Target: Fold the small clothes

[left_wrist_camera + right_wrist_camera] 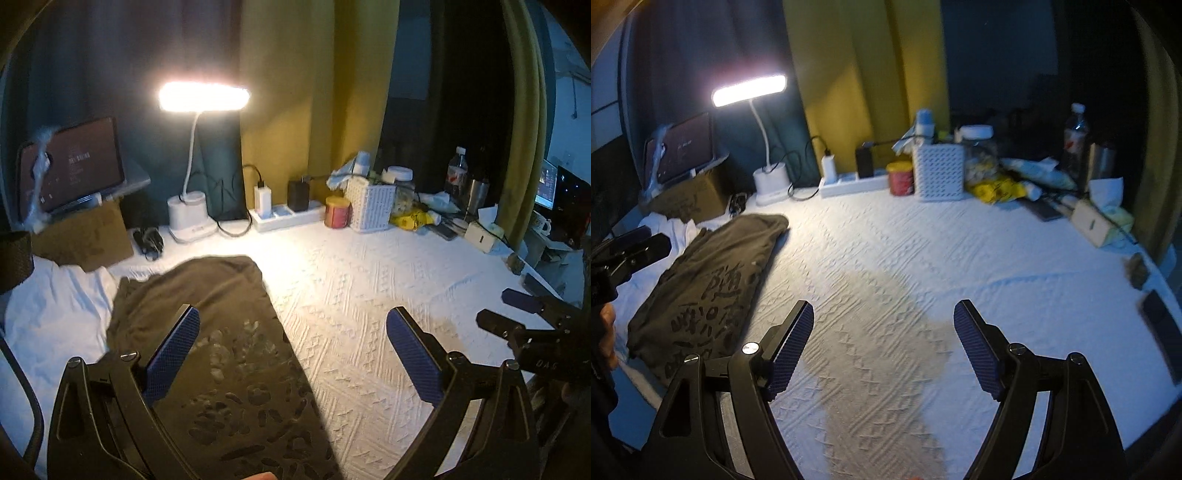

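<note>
Left gripper [291, 350] held low over the bed, fingers [173, 350] spread wide apart and holding nothing; its left finger sits above the dark T-shirt [221, 332], its right finger above bare bedspread [369, 295]. Right gripper [884, 347] likewise spread wide and empty, both fingers [979, 350] over the white textured bedspread [923, 258], well clear of the garment; from the left wrist view the right gripper [517, 310] shows at the far right edge, and from the right wrist view the left gripper [631, 251] shows at the far left edge, with part of a hand below it.

T-shirt [709, 288]: dark olive-brown, lying folded into a long narrow strip on the left side of the bed, printed lettering facing up; its far end points toward the desk lamp [203, 96], its left edge overlaps a rumpled white cloth [55, 306].

Along the far edge of the bed, left to right: tablet [74, 162] propped on a cardboard box [85, 236]; lit desk lamp [750, 90] on a white base; white power strip [288, 218] with chargers plugged in; red tin [337, 212]; white perforated basket [371, 206]; yellow packet [410, 219]; clear plastic bottle [456, 173]; steel tumbler [476, 192]; tissue box [1097, 221]. Yellow and dark curtains [295, 92] hang behind.
</note>
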Demonstrator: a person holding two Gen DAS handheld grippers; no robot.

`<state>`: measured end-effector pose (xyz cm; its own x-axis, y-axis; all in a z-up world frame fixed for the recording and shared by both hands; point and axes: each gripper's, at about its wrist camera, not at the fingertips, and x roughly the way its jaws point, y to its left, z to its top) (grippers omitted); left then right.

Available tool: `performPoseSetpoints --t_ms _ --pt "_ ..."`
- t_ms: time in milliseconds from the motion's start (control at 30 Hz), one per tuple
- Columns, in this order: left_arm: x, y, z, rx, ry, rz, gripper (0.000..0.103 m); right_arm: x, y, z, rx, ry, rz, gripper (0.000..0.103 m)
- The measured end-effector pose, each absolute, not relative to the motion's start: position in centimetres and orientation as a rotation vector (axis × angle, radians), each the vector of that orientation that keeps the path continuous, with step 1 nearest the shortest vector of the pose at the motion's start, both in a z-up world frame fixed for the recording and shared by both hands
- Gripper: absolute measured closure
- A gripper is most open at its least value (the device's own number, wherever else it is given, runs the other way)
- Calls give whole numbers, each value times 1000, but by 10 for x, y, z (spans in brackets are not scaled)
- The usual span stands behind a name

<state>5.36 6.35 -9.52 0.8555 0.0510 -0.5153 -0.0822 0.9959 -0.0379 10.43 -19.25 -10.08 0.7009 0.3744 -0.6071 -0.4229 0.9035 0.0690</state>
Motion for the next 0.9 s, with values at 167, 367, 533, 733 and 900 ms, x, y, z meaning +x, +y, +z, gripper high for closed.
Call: performPoseSetpoints --t_ms 167,367,533,733,900 --pt "37 56 -74 -41 469 58 3 93 -202 -80 -83 607 414 22" --pt "20 47 -51 -33 402 28 3 79 -214 -57 -85 549 392 22" --pt "7 39 -34 -20 354 23 3 67 -222 -41 -80 501 386 22" --pt "-12 36 -13 -20 268 13 3 49 -231 -17 -70 419 347 22" --pt "-31 32 3 -2 166 7 3 29 -231 5 -91 325 300 22"
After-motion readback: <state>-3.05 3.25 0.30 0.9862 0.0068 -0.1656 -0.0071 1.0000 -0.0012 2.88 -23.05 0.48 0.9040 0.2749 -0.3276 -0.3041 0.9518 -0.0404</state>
